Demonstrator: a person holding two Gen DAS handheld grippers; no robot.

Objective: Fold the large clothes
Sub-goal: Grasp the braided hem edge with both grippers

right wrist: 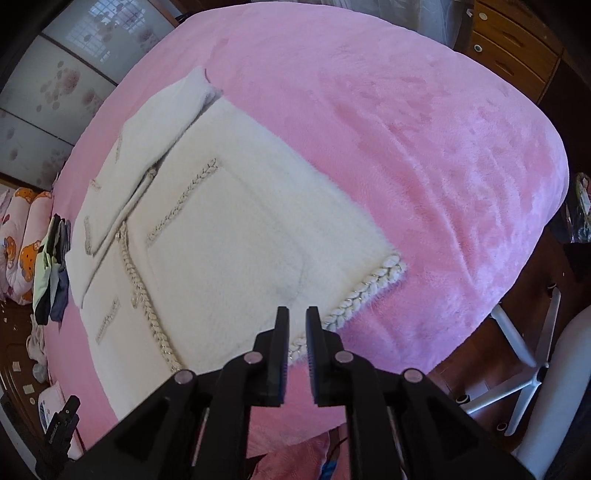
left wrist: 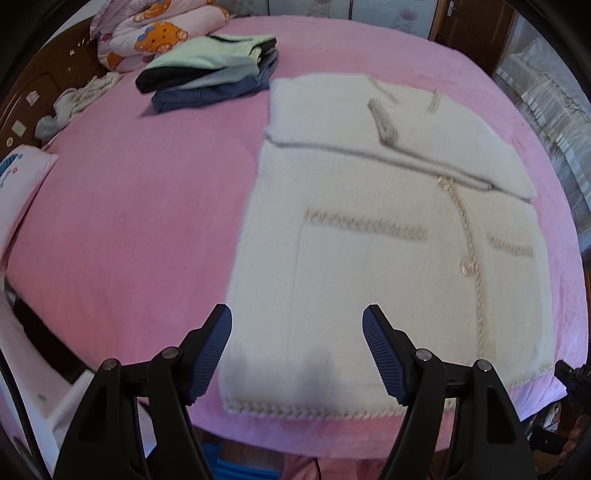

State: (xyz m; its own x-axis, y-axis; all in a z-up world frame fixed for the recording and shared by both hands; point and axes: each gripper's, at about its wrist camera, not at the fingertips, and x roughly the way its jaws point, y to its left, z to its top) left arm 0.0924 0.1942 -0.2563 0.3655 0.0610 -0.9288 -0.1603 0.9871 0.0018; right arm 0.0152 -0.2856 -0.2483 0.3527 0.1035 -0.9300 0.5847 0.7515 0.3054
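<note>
Across the middle of the pink bed [left wrist: 129, 206] lies a cream fluffy cardigan [left wrist: 369, 266], front side up and buttoned, its braided hem toward the lower edge of both frames. In the upper centre of the left wrist view both sleeves look folded in across the chest, one overlapping the other, so the garment already forms a rough rectangle. That part of the fold seems done; the lengthwise fold, bringing hem to collar or the reverse, appears still to come, and after that a move to the pile.

In the upper left of that view a stack of folded clothes [left wrist: 210, 77] sits beside a rolled cartoon quilt [left wrist: 147, 33], which suggests several earlier pieces are finished.

The left tool [left wrist: 297, 334] hangs over the hem's left corner with its jaws spread wide and nothing between them. The right tool [right wrist: 296, 328] hovers above the hem's right stretch, jaws parted only by a narrow gap, empty too.
</note>
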